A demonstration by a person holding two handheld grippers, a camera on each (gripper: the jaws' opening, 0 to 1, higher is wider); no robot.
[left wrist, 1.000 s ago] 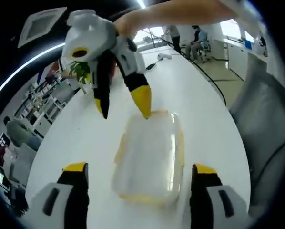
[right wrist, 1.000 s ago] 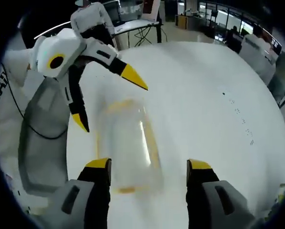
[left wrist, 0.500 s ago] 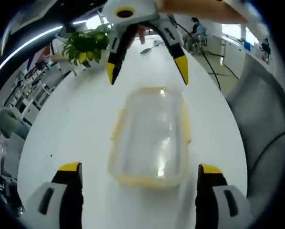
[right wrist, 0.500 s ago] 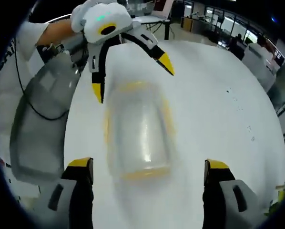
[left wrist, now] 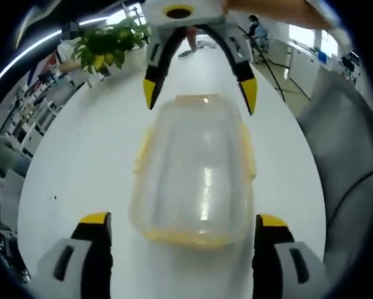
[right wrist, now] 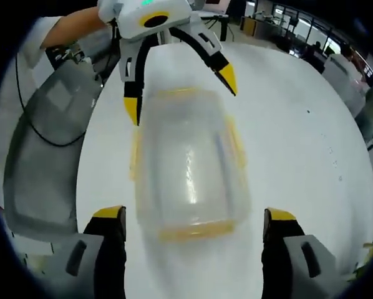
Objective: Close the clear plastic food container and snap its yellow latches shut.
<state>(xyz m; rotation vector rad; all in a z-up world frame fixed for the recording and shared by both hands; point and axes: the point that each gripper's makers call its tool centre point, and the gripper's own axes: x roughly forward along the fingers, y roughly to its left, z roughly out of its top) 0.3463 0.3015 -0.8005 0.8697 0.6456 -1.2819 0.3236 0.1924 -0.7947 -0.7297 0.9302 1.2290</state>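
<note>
While lying lid-on upon the white table, clear plastic food container with yellow latches along its sides, between left gripper and right gripper, both spread wide, facing each other, neither touching it.

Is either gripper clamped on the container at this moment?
No: both the left gripper and right gripper stand open around the container.

Bright overhead light, glare on container lid, motion blur, fisheye edges.
</note>
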